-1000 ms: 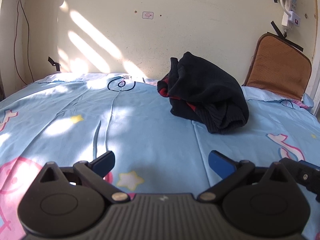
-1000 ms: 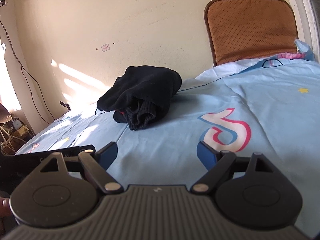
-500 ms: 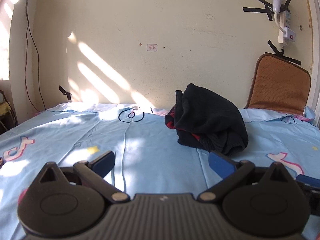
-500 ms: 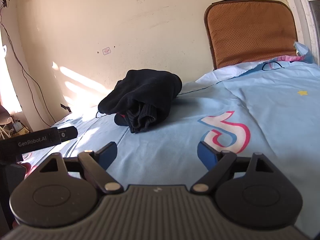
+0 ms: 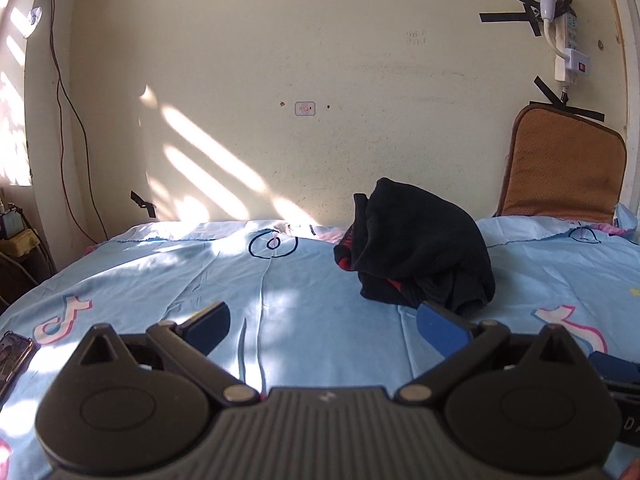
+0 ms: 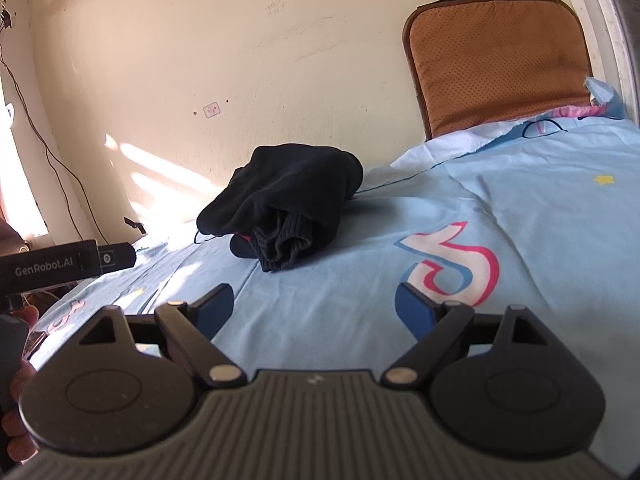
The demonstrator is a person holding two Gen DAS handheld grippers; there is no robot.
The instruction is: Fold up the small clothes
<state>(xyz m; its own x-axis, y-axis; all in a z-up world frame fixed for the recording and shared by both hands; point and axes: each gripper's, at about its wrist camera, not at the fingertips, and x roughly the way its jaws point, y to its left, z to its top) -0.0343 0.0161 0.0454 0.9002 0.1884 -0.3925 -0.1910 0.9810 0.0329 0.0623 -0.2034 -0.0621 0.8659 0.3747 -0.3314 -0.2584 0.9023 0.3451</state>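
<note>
While the dark garment (image 5: 416, 256) lies bunched on the blue sheet (image 5: 304, 292) near the wall, both grippers stand back from it.

Compared with a second ago, the left gripper (image 5: 322, 322) views it from farther off and more level; the right gripper (image 6: 314, 306) has barely shifted. Both sets of jaws are spread, holding nothing; the heap is crumpled rather than folded.

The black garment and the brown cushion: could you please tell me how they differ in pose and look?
The black garment lies crumpled in a heap on the blue sheet, while the brown cushion stands upright against the wall. The garment is soft and bunched, with ribbed cuffs and a bit of red showing; the cushion is flat, with a dotted surface and a dark edge. Both sit at the far side of the bed, apart from both open grippers.
</note>
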